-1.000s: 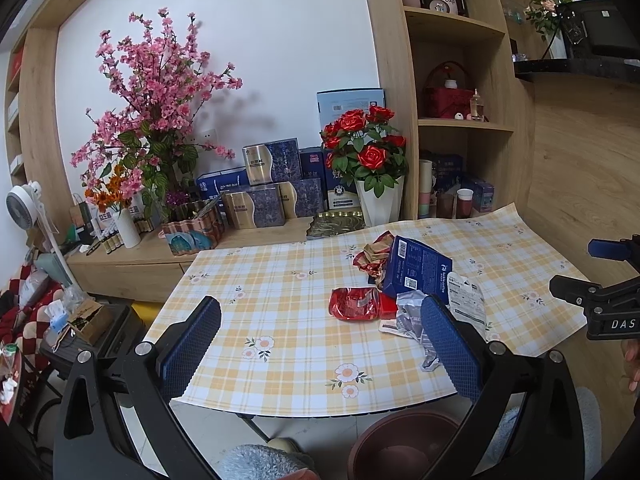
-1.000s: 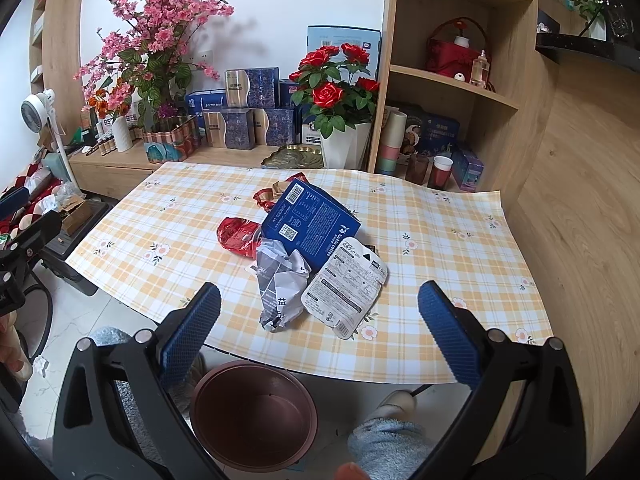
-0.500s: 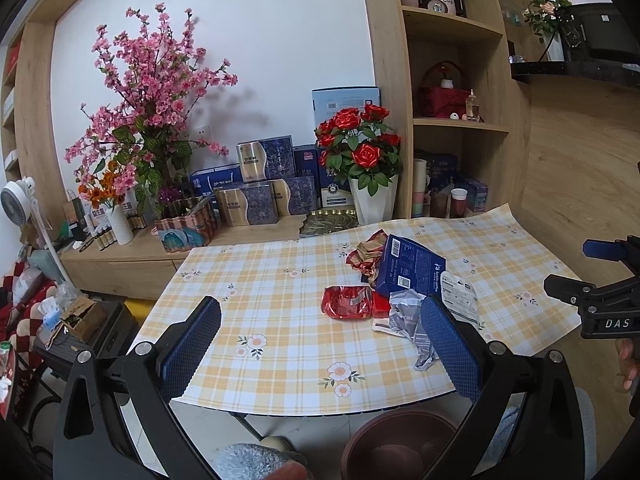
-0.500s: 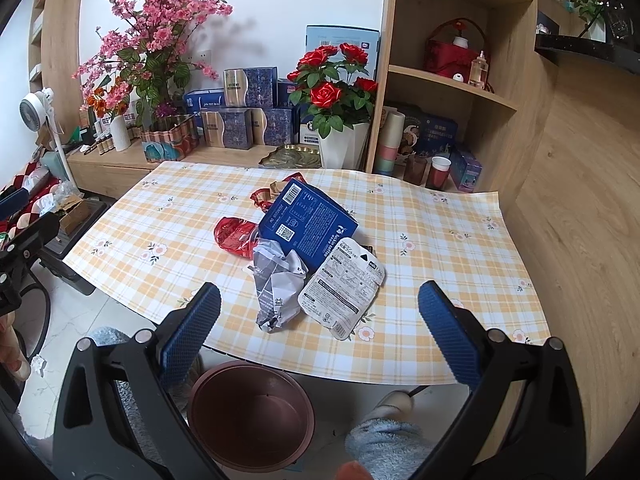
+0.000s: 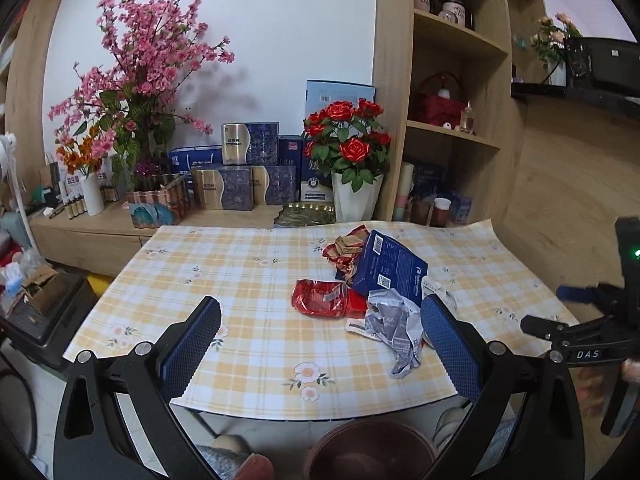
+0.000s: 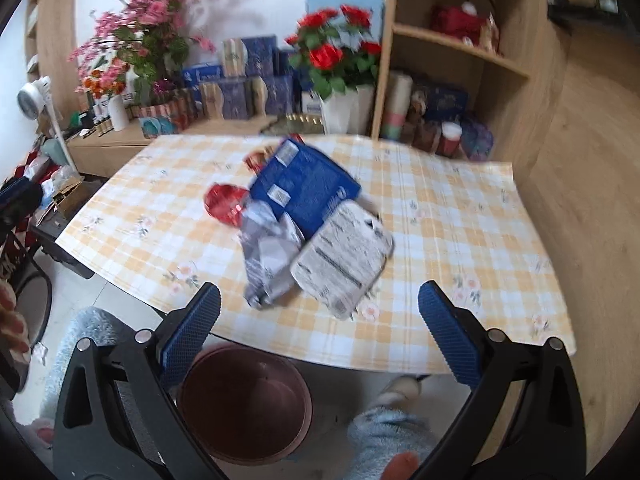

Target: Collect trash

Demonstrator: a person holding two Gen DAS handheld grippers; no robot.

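Both the left gripper (image 5: 320, 344) and the right gripper (image 6: 318, 328) are held spread wide with nothing between their fingers, short of the near edge of the checked table (image 6: 460, 240). The trash is piled near the table's middle: a blue box (image 6: 306, 192) overlaps a red wrapper (image 6: 222, 204), a crumpled grey wrapper (image 6: 268, 252) and a white printed packet (image 6: 344, 258), with a red-gold wrapper (image 5: 344, 248) behind. A brown bin (image 6: 244, 404) is seen on the floor below the table's near edge.
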